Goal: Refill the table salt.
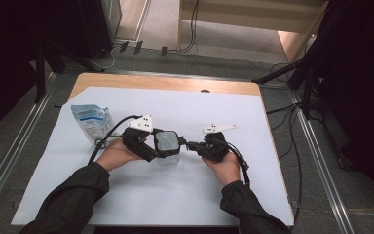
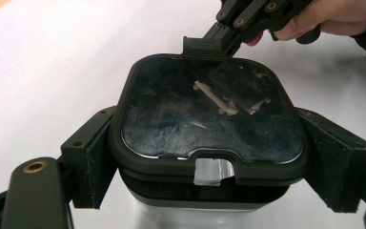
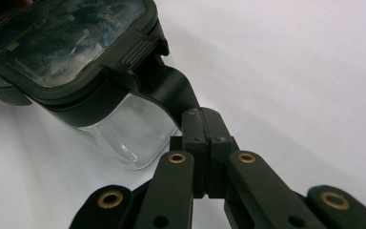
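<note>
A clear plastic container (image 1: 167,145) with a black-rimmed, see-through lid (image 2: 209,109) stands on the white sheet in the middle of the table. My left gripper (image 1: 157,148) is shut on it, one jaw pressed to each side of the lid's rim (image 2: 213,164). From the right, my right gripper (image 1: 191,145) meets the lid's far edge. Its jaws are pressed together on a black tab (image 3: 171,90) that sticks out from the lid, just past the gripper tip (image 3: 202,119). The clear body (image 3: 128,133) shows below the rim and looks empty.
A blue and white pouch (image 1: 91,121) lies flat at the left of the white sheet (image 1: 175,195). The wooden table's far edge (image 1: 165,83) shows beyond the sheet. Cables and dark stands (image 1: 302,73) stand on the floor around the table.
</note>
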The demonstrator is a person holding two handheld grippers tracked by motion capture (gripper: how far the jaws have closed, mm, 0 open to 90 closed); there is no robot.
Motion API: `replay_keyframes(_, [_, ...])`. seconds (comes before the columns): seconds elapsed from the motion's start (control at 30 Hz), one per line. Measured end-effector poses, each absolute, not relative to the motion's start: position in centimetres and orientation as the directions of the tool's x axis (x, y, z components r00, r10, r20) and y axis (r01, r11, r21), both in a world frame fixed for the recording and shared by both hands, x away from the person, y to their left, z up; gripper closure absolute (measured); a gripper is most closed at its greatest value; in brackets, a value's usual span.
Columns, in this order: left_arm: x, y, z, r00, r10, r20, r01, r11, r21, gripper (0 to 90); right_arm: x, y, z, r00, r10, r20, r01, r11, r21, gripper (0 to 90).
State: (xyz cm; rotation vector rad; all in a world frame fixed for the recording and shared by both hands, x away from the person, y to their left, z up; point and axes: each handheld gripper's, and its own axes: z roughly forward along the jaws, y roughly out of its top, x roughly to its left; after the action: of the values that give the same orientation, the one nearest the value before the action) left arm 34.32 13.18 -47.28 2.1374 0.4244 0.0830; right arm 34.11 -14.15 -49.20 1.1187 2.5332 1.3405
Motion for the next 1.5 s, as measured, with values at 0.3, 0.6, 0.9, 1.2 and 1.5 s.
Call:
replay_keyframes(0.3, [33.9, 12.7, -46.2, 0.937, 0.339, -0.091, 0.271, -0.536, 0.8, 15.5, 34.0, -14.1, -49.3, -0.735, 0.623, 0.266, 0.573, 0.362, 0.735, 90.0])
replay_keyframes(0.6, [33.7, 12.8, -45.0, 0.942, 0.298, -0.154, 0.287, -0.479, 0.83, 31.5, 33.9, -14.0, -49.2, -0.737, 0.619, 0.271, 0.573, 0.358, 0.737, 90.0])
replay_keyframes(0.9, [33.4, 13.2, -44.5, 0.944, 0.276, -0.178, 0.297, -0.485, 0.822, 50.6, 33.9, -14.1, -49.2, -0.738, 0.616, 0.275, 0.573, 0.358, 0.737, 90.0])
replay_keyframes(1.2, [33.1, 13.2, -43.9, 0.952, 0.254, -0.17, 0.284, -0.534, 0.796, 57.0, 33.8, -14.0, -49.2, -0.741, 0.614, 0.273, 0.571, 0.362, 0.737, 90.0])
replay_keyframes(1.5, [32.6, 13.1, -43.2, 0.962, 0.223, -0.157, 0.257, -0.549, 0.796, 49.2, 33.7, -14.0, -49.2, -0.742, 0.615, 0.268, 0.57, 0.366, 0.736, 90.0])
